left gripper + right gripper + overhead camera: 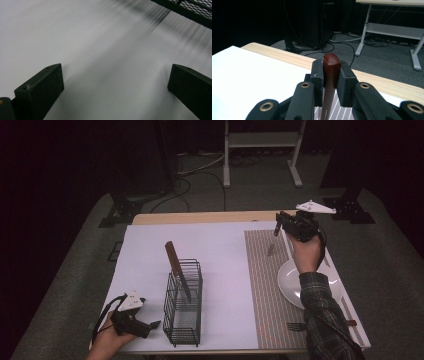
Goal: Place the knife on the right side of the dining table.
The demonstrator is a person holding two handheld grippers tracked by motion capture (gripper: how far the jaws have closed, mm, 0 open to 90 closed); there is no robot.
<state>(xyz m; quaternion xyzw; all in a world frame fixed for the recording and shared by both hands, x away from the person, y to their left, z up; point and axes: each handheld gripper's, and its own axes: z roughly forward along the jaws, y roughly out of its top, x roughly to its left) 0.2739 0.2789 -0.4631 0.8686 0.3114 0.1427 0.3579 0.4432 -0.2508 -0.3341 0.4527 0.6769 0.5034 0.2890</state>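
The left gripper [150,325] rests at the near left corner of the table [200,217], jaws spread wide with nothing between them, just the white sheet [220,265] underneath. In the left gripper view a corner of the black wire caddy [190,11] sits just beyond it.

That wire caddy [183,302] stands a little to the right of the left gripper, and a brown-handled utensil [176,267] already leans in it, handle up and tilted to the left.

Further right on the striped placemat [267,285] lie a fork [296,325] near the front edge and a white plate [292,282] beyond it.

At the far right, the right gripper [280,225] is lifted above the mat, jaws pinched tight on a brown-handled utensil [331,67]. In the right gripper view the rounded handle end pokes up between the black pads [345,85], and the rest hangs down; what kind of utensil it is, I cannot tell.

It looks like the carry to the caddy is under way. To do it well, I would keep the piece hanging straight, bring it over the open top, clear of the leaning handle, and lower it before letting go. The free gripper could steady the caddy so it does not tip.
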